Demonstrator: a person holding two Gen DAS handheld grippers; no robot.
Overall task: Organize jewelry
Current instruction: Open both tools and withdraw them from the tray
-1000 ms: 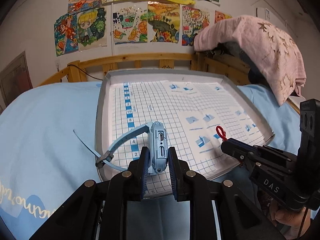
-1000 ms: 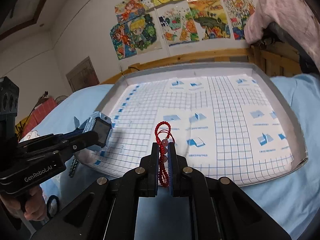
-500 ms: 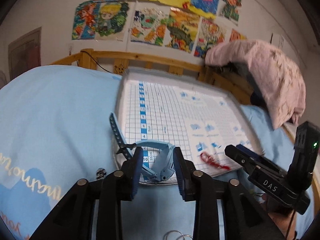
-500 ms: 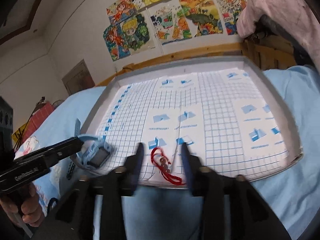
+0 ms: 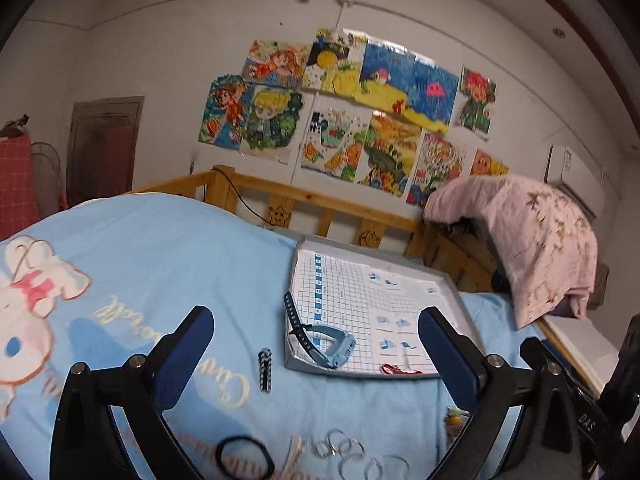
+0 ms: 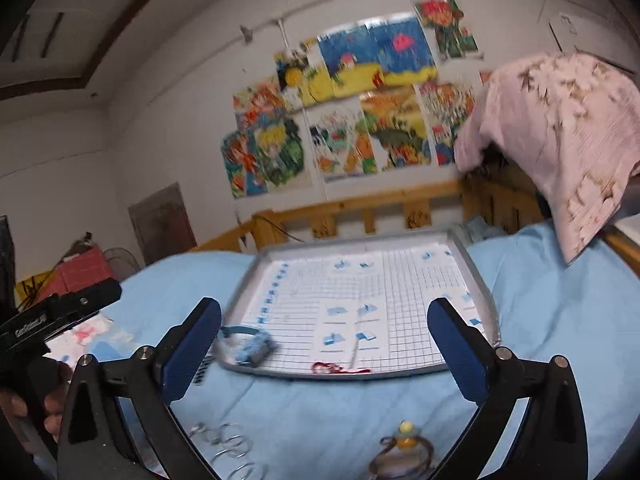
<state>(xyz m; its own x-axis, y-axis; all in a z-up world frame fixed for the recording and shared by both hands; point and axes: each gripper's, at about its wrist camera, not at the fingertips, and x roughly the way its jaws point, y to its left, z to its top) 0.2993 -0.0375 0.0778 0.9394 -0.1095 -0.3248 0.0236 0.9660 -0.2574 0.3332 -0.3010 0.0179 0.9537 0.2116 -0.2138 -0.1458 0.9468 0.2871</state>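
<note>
The blue watch (image 5: 331,346) is lying in the tray (image 5: 452,286) at its near left corner, strap poking over the rim toward 11 o'clock. The red bracelet (image 5: 398,369) is resting at the near edge, at 3 o'clock from the watch. Both the left gripper (image 5: 316,342) and right gripper (image 6: 324,336) are hanging with jaws wide, holding nothing. On the bed (image 5: 180,248), silver rings (image 5: 352,454) and a black hair tie (image 5: 245,457) are lying at 6 o'clock.

Blue bedsheet (image 5: 192,248), wooden rail (image 5: 320,204), wall drawings (image 5: 344,112), pink blanket (image 5: 548,240)
</note>
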